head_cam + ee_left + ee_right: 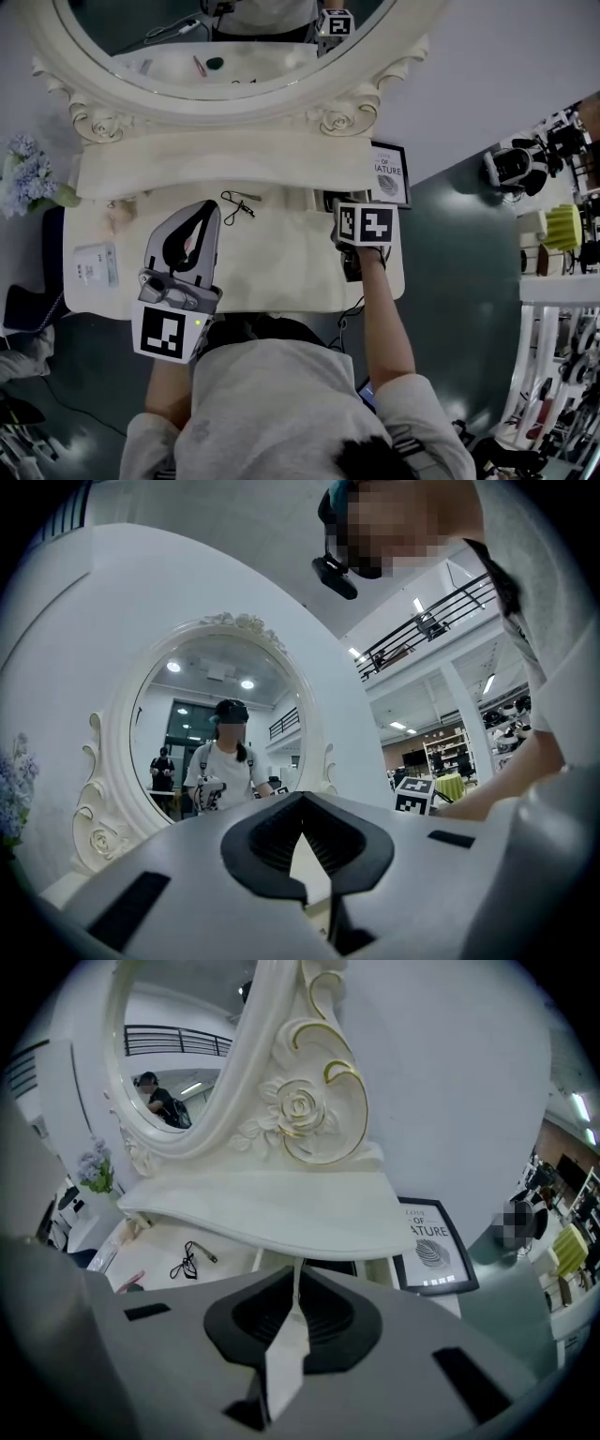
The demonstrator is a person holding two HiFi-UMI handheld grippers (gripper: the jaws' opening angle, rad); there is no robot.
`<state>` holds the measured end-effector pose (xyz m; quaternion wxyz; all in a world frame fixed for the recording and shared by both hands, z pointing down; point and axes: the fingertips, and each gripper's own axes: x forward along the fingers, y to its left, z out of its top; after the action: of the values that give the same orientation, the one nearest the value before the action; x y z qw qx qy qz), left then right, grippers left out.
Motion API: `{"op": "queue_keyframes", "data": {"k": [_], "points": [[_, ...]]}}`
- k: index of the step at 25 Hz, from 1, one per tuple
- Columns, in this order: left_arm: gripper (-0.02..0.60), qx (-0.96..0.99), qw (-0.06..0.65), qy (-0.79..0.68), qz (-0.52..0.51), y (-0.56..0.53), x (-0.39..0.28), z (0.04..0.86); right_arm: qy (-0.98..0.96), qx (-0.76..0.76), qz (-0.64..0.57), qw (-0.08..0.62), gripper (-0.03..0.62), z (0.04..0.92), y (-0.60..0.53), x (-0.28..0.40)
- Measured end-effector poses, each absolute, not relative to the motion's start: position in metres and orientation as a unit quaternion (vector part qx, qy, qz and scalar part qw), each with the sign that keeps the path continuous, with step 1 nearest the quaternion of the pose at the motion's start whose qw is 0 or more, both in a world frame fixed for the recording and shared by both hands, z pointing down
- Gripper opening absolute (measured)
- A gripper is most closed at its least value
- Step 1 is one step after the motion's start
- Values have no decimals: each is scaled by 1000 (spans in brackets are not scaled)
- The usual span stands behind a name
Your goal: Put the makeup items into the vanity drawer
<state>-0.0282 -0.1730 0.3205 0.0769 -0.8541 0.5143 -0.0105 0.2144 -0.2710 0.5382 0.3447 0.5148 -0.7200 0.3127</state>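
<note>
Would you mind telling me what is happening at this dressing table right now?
A person stands at a white vanity with a tool in each hand. The left tool is held level over the tabletop and the right tool points down near the front right. Both have their jaws together, and nothing can be made out between them. A black looped item and a pink item lie on the tabletop, not yet put away.

A: What's on the tabletop (281,267)?
B: Lash curler (239,206) mid, white box (94,265) far L, framed print (389,173) R rear.
A: Tongs?
B: L tongs (208,214) just beside curler; R tongs (356,225) near print, marker cube up.
</note>
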Motion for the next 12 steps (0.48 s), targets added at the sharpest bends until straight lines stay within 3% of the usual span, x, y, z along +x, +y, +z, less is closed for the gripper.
{"op": "queue_keyframes", "data": {"k": [12], "points": [[14, -861, 84, 502, -12, -156, -49, 313, -777, 517, 281, 226, 21, 489, -243, 168]]}}
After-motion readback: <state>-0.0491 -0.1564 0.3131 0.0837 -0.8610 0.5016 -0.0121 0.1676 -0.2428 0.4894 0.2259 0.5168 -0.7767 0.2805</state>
